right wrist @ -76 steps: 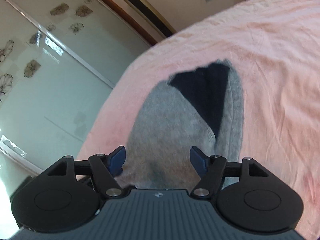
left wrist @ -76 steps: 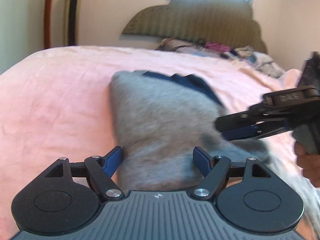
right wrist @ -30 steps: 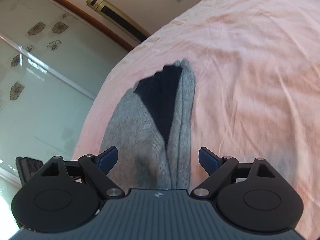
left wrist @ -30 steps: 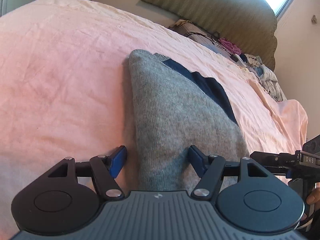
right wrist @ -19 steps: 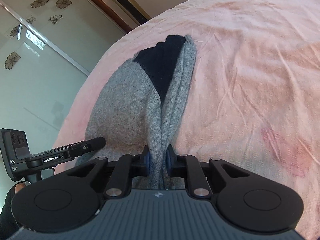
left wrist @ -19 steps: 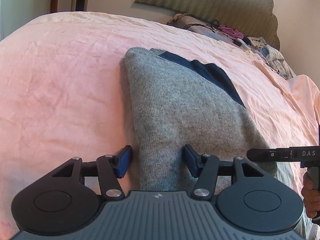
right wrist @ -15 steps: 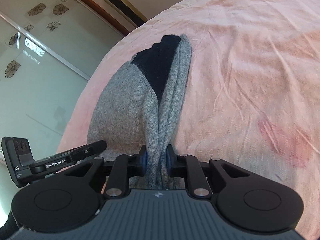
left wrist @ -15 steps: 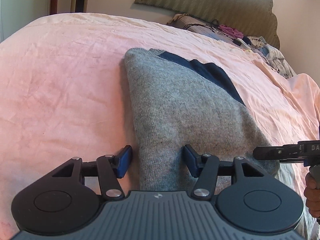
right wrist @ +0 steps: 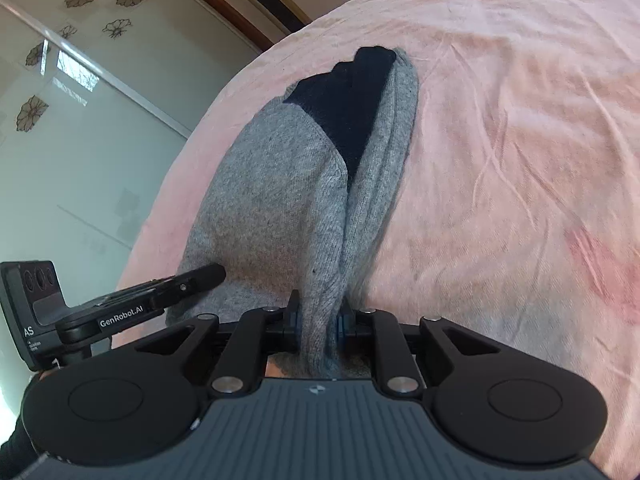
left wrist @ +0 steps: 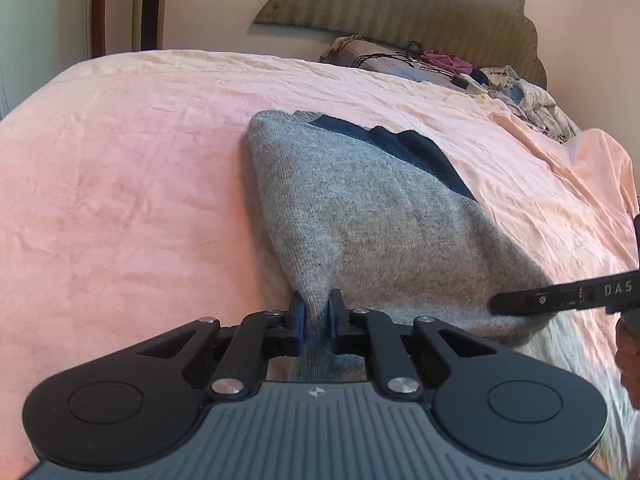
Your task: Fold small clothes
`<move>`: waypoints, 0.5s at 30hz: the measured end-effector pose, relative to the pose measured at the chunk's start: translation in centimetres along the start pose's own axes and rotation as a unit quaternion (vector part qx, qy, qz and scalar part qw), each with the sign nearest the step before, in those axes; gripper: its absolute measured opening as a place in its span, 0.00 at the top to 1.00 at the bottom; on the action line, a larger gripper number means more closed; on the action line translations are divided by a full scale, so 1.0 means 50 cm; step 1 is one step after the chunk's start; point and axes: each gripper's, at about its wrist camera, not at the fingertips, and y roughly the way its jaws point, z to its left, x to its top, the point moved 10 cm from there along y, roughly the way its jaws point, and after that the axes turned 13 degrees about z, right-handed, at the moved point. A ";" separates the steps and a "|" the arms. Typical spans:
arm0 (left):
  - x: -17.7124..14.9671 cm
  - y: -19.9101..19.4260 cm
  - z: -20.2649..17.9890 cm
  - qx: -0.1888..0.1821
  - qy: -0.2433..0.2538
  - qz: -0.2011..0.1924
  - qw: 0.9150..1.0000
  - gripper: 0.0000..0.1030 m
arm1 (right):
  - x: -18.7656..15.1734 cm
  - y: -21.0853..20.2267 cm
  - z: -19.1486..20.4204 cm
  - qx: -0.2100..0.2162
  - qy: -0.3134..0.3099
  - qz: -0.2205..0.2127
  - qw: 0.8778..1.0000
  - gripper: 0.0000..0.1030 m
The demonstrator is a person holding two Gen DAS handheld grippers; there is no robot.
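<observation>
left gripper pinching near edge of grey sweater, right gripper clamped on its other near corner; sweater lies on pink bed w/ navy part at far end

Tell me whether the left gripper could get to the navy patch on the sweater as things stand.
Probably not right now: the left gripper is shut on the near edge of the gray sweater. The navy patch lies uncovered at the far end.
</observation>
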 end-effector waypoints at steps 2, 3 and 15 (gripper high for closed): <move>-0.016 0.009 0.011 0.001 -0.003 0.004 1.000 0.90 | -0.019 -0.016 -0.003 0.004 0.006 -0.004 1.000 0.81; -0.019 0.009 0.014 -0.002 -0.007 -0.001 1.000 0.90 | -0.026 -0.014 -0.013 0.002 0.013 -0.004 1.000 0.81; -0.036 -0.103 -0.062 0.020 0.057 -0.052 0.997 0.86 | 0.003 -0.142 0.034 0.003 0.015 -0.105 0.994 0.45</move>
